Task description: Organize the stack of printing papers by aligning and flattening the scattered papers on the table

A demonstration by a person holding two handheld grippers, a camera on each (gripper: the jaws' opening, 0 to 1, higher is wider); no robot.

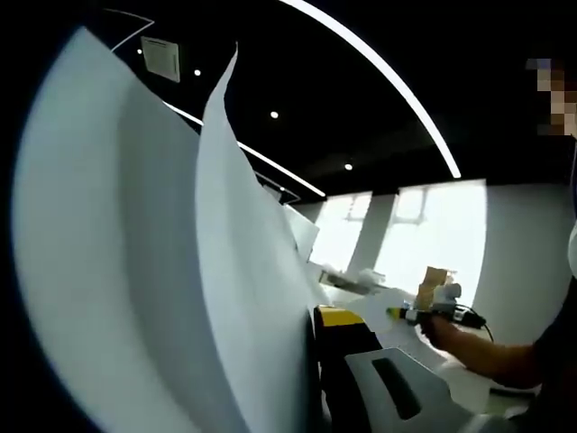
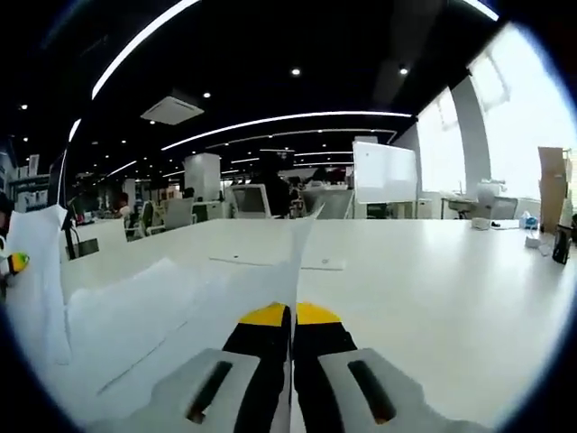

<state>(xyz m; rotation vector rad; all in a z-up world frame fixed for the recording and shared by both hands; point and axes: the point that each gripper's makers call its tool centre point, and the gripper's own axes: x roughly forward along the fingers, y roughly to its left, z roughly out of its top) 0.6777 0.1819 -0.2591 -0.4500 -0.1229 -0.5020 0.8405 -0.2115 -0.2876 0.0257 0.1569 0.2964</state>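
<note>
Large white paper sheets point(image 1: 162, 271) stand upright and curl across the left gripper view. My left gripper point(image 1: 315, 317) is shut on their lower edge; its yellow-tipped right jaw shows, and the other jaw is hidden behind the paper. In the right gripper view, my right gripper point(image 2: 291, 314) is shut on a thin sheet point(image 2: 300, 257) seen edge-on and rising from between the yellow tips. More sheets point(image 2: 153, 298) lie loose on the white table point(image 2: 451, 289) to its left. At the far left edge the left gripper point(image 2: 13, 262) holds up paper point(image 2: 36, 271). The right gripper point(image 1: 440, 303) appears at the right.
A person's hand and forearm point(image 1: 487, 347) hold the right gripper. A small flat sheet point(image 2: 323, 263) lies further out on the table. A whiteboard point(image 2: 385, 171), monitors and chairs stand behind. A brown box point(image 2: 550, 185) and a dark bottle point(image 2: 563, 242) sit at the far right.
</note>
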